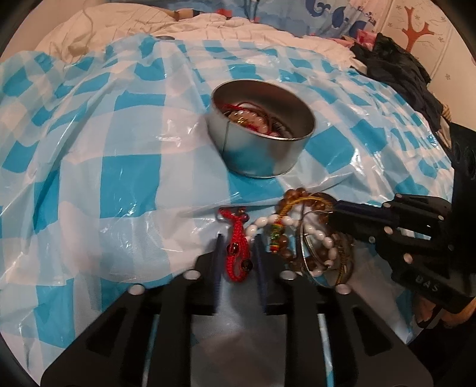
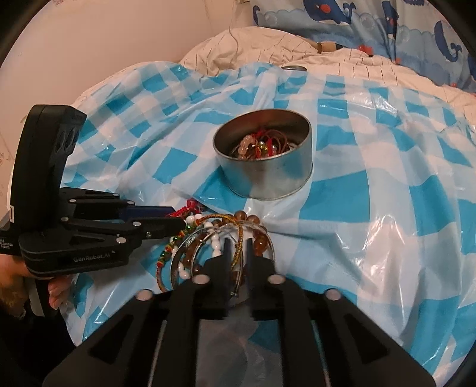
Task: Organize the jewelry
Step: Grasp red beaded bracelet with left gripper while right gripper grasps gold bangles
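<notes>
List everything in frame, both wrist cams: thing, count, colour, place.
tin: 1, silver, mid-sheet, open, holds red cord and bead jewelry
red woven bracelet: 1, red with dark beads, between left hand-held gripper's fingers
bracelet pile: several; white beads, brown beads, gold and silver bangles, tangled, near side of the tin
checked plastic sheet: 1, blue and white, over the bed
duvet: 1, white, behind sheet
whale-print fabric: 1, blue, far back
dark cloth: 1, black, far right
left hand-held gripper: black, straddling the red bracelet, pads apart
right hand-held gripper: black, in the pile, gold bangle between fingers
</notes>
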